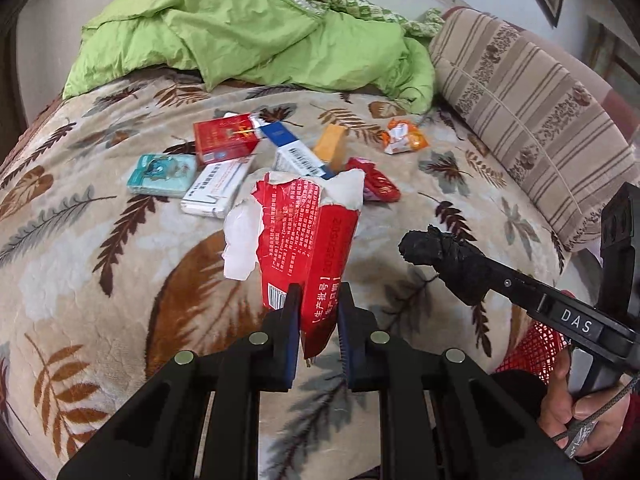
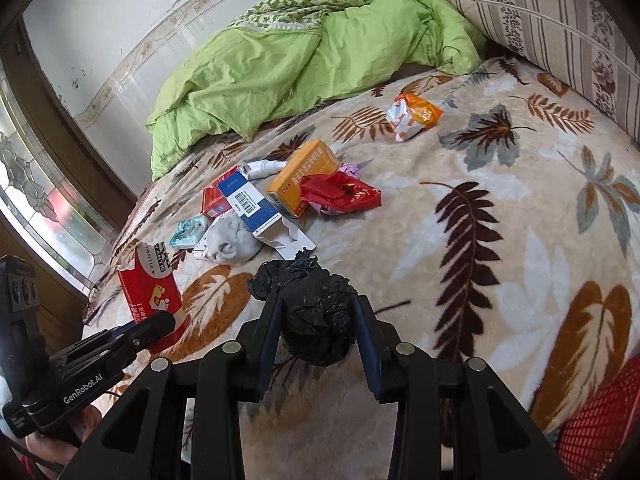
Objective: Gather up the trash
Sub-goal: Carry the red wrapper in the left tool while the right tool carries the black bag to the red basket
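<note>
My left gripper [image 1: 318,296] is shut on a torn red paper box [image 1: 308,248] and holds it above the bed; it also shows in the right wrist view [image 2: 150,292]. My right gripper [image 2: 316,308] is shut on a crumpled black plastic wad [image 2: 316,312], which also shows in the left wrist view [image 1: 436,250]. A pile of trash lies on the leaf-patterned blanket [image 2: 480,240]: a red box [image 1: 224,138], a teal pack [image 1: 162,174], a white box [image 1: 216,190], a blue-white box [image 2: 250,204], an orange box [image 2: 302,176], a red wrapper [image 2: 344,194] and an orange wrapper [image 2: 414,114].
A green quilt [image 1: 248,36] is bunched at the far side of the bed. A striped pillow [image 1: 528,108] lies at the right. A red mesh basket [image 2: 604,416] sits at the lower right. A window [image 2: 36,184] is at the left.
</note>
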The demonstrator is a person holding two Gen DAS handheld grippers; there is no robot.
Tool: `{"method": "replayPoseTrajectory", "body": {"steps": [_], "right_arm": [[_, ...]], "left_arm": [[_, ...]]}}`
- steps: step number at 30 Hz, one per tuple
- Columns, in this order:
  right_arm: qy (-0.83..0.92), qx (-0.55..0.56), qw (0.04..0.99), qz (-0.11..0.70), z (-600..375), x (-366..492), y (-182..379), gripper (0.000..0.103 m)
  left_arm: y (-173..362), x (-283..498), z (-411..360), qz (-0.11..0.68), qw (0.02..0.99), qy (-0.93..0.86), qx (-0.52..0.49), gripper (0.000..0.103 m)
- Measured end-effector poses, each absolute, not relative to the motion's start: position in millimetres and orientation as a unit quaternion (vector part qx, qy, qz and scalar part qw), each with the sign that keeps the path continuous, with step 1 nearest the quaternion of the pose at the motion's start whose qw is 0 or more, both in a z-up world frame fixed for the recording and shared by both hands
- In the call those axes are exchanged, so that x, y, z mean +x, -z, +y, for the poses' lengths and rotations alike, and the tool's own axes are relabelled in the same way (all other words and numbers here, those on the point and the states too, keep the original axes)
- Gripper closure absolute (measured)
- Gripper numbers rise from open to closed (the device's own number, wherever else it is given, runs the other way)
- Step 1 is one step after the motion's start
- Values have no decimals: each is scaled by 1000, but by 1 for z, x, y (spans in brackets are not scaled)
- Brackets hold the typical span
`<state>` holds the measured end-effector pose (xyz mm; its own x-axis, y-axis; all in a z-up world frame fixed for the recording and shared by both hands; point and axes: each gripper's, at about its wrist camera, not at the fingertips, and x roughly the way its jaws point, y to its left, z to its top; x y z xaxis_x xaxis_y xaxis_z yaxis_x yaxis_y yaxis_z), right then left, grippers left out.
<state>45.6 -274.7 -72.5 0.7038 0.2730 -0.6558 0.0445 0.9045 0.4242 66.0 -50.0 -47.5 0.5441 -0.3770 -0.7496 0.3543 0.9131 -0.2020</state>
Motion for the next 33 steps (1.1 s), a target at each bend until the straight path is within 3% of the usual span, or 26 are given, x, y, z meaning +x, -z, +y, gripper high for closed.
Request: {"method": "replayPoseTrajectory", "body": {"steps": [10, 19, 33], "right_arm": [[-42, 249, 903, 348, -324, 1, 44, 64], [65, 304, 898, 311, -423, -85, 31, 64], [226, 355, 852, 311, -531, -197, 52, 63]], "left_arm": [[27, 46, -112, 423, 861, 281, 17, 87], [11, 9, -222, 424, 810, 402, 53, 87], [40, -52, -386, 492, 676, 544, 75, 83]]}}
